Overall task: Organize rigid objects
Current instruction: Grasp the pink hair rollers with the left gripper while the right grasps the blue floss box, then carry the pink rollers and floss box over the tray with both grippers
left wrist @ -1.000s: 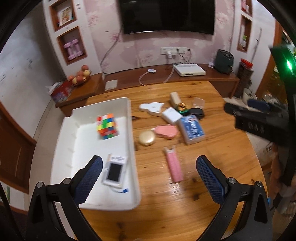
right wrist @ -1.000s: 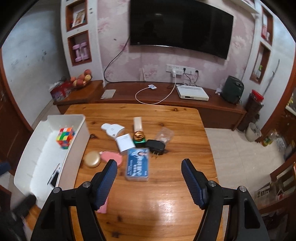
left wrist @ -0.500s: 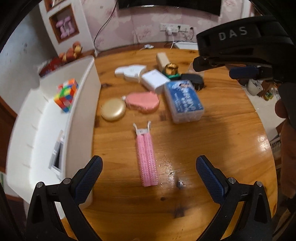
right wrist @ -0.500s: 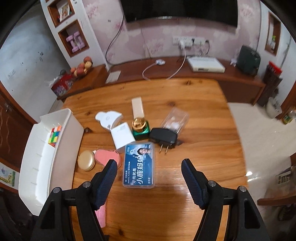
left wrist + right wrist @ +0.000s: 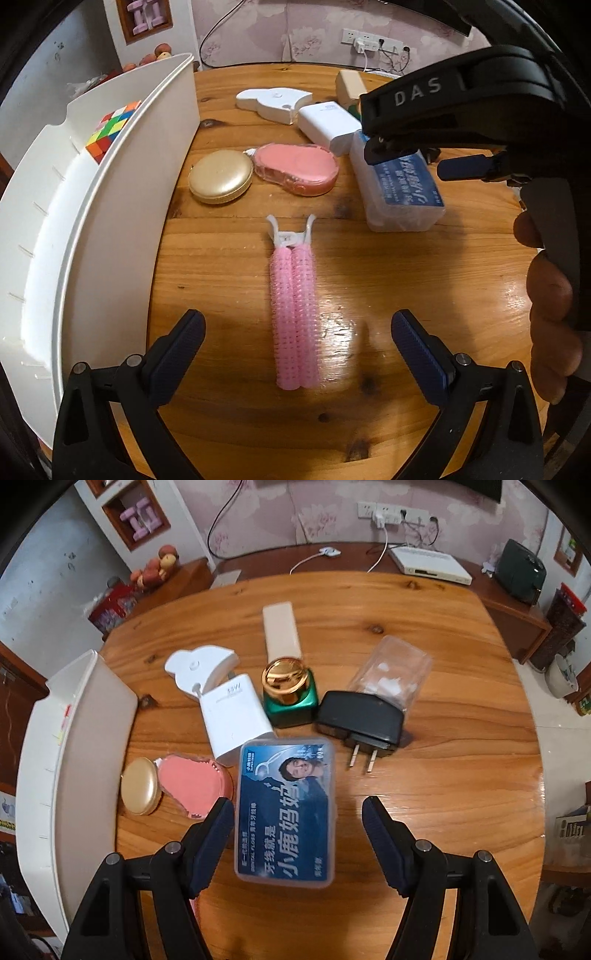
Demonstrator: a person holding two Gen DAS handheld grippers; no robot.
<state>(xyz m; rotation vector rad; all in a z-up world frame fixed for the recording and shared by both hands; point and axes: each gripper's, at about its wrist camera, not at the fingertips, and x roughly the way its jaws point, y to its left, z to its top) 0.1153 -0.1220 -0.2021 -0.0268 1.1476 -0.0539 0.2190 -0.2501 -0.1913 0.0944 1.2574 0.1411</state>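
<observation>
My left gripper [image 5: 297, 341] is open, low over the table, its fingers either side of a pink hair-roller clip [image 5: 293, 306]. My right gripper [image 5: 297, 829] is open above a blue-labelled floss box [image 5: 286, 812]; it also shows in the left wrist view [image 5: 402, 151] over that box [image 5: 400, 195]. A white bin [image 5: 92, 229] stands at the left with a colour cube [image 5: 112, 129] inside. On the table lie a gold compact [image 5: 220, 177], a pink case [image 5: 295, 168], a white charger [image 5: 232, 718], a white holder [image 5: 199, 666], a green gold-capped jar [image 5: 290, 694], a black plug adapter [image 5: 360, 722], a clear box [image 5: 393, 672] and a beige block [image 5: 281, 631].
The round wooden table [image 5: 461, 775] ends close to the right. Behind it runs a low wooden cabinet [image 5: 509, 602] with a white router, cables, and a fruit bowl [image 5: 155, 566]. The bin wall [image 5: 88, 760] stands left of the objects.
Both grippers have come down and forward toward the table. The left one now straddles the pink clip; the right one has closed in over the floss box. Both stay open.
</observation>
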